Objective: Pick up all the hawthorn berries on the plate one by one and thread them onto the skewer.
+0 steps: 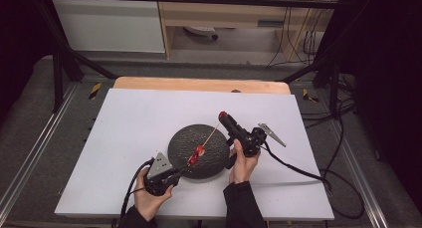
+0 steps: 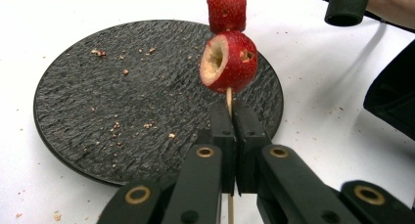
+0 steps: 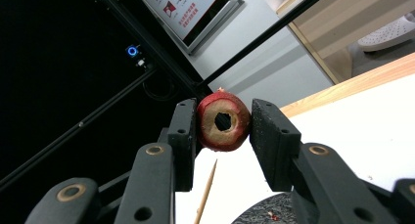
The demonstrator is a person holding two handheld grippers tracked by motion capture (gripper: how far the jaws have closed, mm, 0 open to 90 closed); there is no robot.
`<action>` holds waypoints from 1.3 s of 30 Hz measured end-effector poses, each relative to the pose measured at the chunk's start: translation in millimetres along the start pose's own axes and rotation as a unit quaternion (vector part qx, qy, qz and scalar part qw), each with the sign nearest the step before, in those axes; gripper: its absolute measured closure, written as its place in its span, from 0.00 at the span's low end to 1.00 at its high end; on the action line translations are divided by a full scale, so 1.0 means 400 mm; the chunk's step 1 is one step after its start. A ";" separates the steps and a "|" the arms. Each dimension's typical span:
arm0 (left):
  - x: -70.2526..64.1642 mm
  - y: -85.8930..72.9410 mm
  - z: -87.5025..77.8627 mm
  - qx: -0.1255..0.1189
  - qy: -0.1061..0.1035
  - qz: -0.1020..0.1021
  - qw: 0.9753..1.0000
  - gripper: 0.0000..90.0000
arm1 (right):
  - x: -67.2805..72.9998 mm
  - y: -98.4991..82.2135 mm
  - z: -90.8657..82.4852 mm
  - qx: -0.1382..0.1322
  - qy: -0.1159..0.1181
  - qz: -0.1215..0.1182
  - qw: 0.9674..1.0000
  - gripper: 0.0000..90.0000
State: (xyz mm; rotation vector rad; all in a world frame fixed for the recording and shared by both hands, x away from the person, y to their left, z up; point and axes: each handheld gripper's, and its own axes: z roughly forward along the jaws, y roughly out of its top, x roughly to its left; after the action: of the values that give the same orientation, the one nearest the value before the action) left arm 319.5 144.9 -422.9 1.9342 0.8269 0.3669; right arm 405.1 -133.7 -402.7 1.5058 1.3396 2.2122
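- A round black slate plate (image 1: 199, 138) with a rough top lies on the white tabletop (image 1: 124, 123), a little toward the near edge and right of the middle; crumbs of fruit are scattered over the plate, and a few lie on the white surface beside it.
- No whole fruit rests on the plate; everything red is held above it.
- The left gripper (image 2: 230, 136), near the near edge beside the plate's near rim, has its jaws pressed together on a thin wooden skewer (image 2: 228, 98).
- Two cored red hawthorn fruits (image 2: 229, 61) sit threaded on the skewer just above the jaws, one behind the other, over the plate's right half.
- The skewer's bare pointed end (image 3: 207, 190) slants away over the plate toward the right gripper (image 3: 224, 123).
- The right gripper is raised beyond the plate's far right rim, clamped on a third cored red fruit (image 3: 223, 121) with its hole facing the camera, clear of the skewer tip.
- Beyond the tabletop's far edge a wooden board (image 1: 199, 83) shows.
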 end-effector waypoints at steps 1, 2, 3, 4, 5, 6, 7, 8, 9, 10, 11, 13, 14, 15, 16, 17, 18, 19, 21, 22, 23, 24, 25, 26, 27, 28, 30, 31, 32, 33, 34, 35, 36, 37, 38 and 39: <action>0.000 0.000 0.001 0.000 0.000 -0.001 1.000 0.98 | 0.000 -0.001 0.000 0.000 0.000 0.001 1.000 0.71; -0.001 0.001 0.002 -0.001 0.000 -0.002 1.000 0.98 | 0.000 -0.002 0.000 -0.001 0.000 0.000 1.000 0.71; -0.002 0.001 0.002 -0.002 -0.001 -0.003 1.000 0.98 | 0.000 -0.003 0.000 -0.001 0.001 0.000 1.000 0.71; -0.003 0.002 0.003 -0.003 -0.001 -0.002 1.000 0.98 | 0.001 -0.004 0.000 -0.001 0.000 0.001 1.000 0.71; -0.004 0.002 0.003 -0.003 -0.001 -0.002 1.000 0.98 | 0.000 -0.005 0.000 -0.001 0.000 0.000 1.000 0.71; -0.004 0.003 0.004 -0.004 -0.001 -0.004 1.000 0.98 | 0.000 -0.006 0.000 -0.001 0.000 0.000 1.000 0.71; -0.005 0.003 0.004 -0.005 -0.001 -0.005 1.000 0.98 | 0.000 -0.007 0.000 0.000 0.000 0.000 1.000 0.71; -0.005 0.004 0.005 -0.005 0.000 -0.004 1.000 0.98 | 0.000 -0.008 0.000 -0.001 0.000 0.000 1.000 0.71; -0.005 0.004 0.005 -0.005 0.000 -0.005 1.000 0.98 | 0.000 -0.008 0.001 -0.001 0.001 0.001 1.000 0.71; -0.005 0.004 0.005 -0.005 0.001 -0.006 1.000 0.98 | 0.000 -0.009 0.001 -0.001 0.001 0.000 1.000 0.71; -0.005 0.004 0.006 -0.005 0.000 -0.008 1.000 0.98 | -0.001 -0.010 0.001 -0.001 0.001 -0.002 1.000 0.71; -0.006 0.005 0.006 -0.007 0.001 -0.010 1.000 0.98 | -0.001 -0.010 0.001 -0.001 0.002 -0.001 1.000 0.71; -0.007 0.006 0.007 -0.008 0.002 -0.012 1.000 0.98 | -0.001 -0.011 0.002 -0.001 0.002 0.000 1.000 0.71; -0.008 0.007 0.007 -0.010 0.002 -0.015 1.000 0.98 | -0.001 -0.011 0.001 -0.002 0.002 -0.001 1.000 0.71; -0.008 0.008 0.008 -0.011 0.002 -0.015 1.000 0.98 | -0.001 -0.012 0.001 -0.003 0.003 -0.001 1.000 0.71; -0.010 0.010 0.010 -0.012 0.001 -0.018 1.000 0.98 | -0.001 -0.013 0.002 -0.004 0.004 0.000 1.000 0.71; -0.012 0.011 0.012 -0.014 -0.001 -0.021 1.000 0.98 | 0.000 -0.014 0.002 -0.005 0.004 0.000 1.000 0.71; -0.015 0.013 0.014 -0.016 0.000 -0.023 1.000 0.98 | -0.001 -0.015 0.002 -0.005 0.004 0.001 1.000 0.71; -0.020 0.018 0.018 -0.019 0.001 -0.025 1.000 0.98 | -0.001 -0.017 0.001 -0.008 0.004 0.000 1.000 0.71; -0.023 0.020 0.020 -0.020 0.003 -0.026 0.999 0.98 | 0.000 -0.018 0.001 -0.009 0.005 0.000 1.000 0.71; -0.025 0.021 0.022 -0.022 0.005 -0.028 0.999 0.98 | 0.000 -0.018 0.001 -0.010 0.005 0.001 1.000 0.71; -0.027 0.023 0.023 -0.024 0.006 -0.029 0.999 0.98 | 0.001 -0.018 0.000 -0.011 0.005 0.001 1.000 0.71; -0.029 0.025 0.024 -0.025 0.007 -0.031 0.999 0.98 | 0.001 -0.019 0.000 -0.011 0.006 0.000 1.000 0.71; -0.031 0.027 0.026 -0.025 0.008 -0.032 0.999 0.98 | 0.001 -0.020 0.000 -0.011 0.006 0.000 1.000 0.71; -0.033 0.029 0.027 -0.026 0.009 -0.033 0.999 0.98 | 0.001 -0.021 -0.001 -0.012 0.007 -0.001 1.000 0.71; -0.034 0.030 0.029 -0.026 0.011 -0.031 0.999 0.98 | 0.001 -0.023 -0.001 -0.012 0.008 0.001 1.000 0.71; -0.036 0.031 0.032 -0.029 0.012 -0.033 0.999 0.98 | 0.002 -0.026 -0.002 -0.012 0.008 0.003 1.000 0.71; -0.037 0.032 0.033 -0.033 0.013 -0.033 0.999 0.98 | 0.002 -0.027 -0.002 -0.011 0.009 0.003 1.000 0.71; -0.037 0.032 0.034 -0.035 0.014 -0.034 0.999 0.98 | 0.002 -0.028 -0.002 -0.011 0.009 0.004 1.000 0.71; -0.036 0.033 0.035 -0.035 0.014 -0.034 0.999 0.98 | 0.001 -0.030 -0.002 -0.009 0.009 0.003 1.000 0.71; -0.035 0.033 0.036 -0.035 0.015 -0.033 0.999 0.98 | 0.001 -0.032 -0.002 -0.008 0.009 0.004 1.000 0.71; -0.034 0.032 0.036 -0.036 0.015 -0.033 0.999 0.98 | 0.001 -0.033 -0.002 -0.008 0.009 0.006 1.000 0.71; -0.033 0.032 0.036 -0.037 0.015 -0.033 0.999 0.98 | 0.001 -0.034 -0.002 -0.007 0.009 0.006 1.000 0.71; -0.032 0.032 0.037 -0.040 0.016 -0.034 0.999 0.98 | 0.001 -0.034 -0.002 -0.006 0.009 0.008 1.000 0.71; -0.031 0.033 0.036 -0.044 0.017 -0.033 0.998 0.98 | 0.001 -0.035 -0.002 -0.005 0.009 0.008 1.000 0.71; -0.030 0.035 0.036 -0.050 0.016 -0.035 0.998 0.98 | 0.000 -0.036 -0.001 -0.001 0.009 0.009 1.000 0.71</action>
State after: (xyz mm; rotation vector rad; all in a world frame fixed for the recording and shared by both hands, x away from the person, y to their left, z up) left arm 324.5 122.7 -416.5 1.8060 0.8786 0.3897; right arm 399.9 -125.5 -413.2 1.5072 1.3346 2.2435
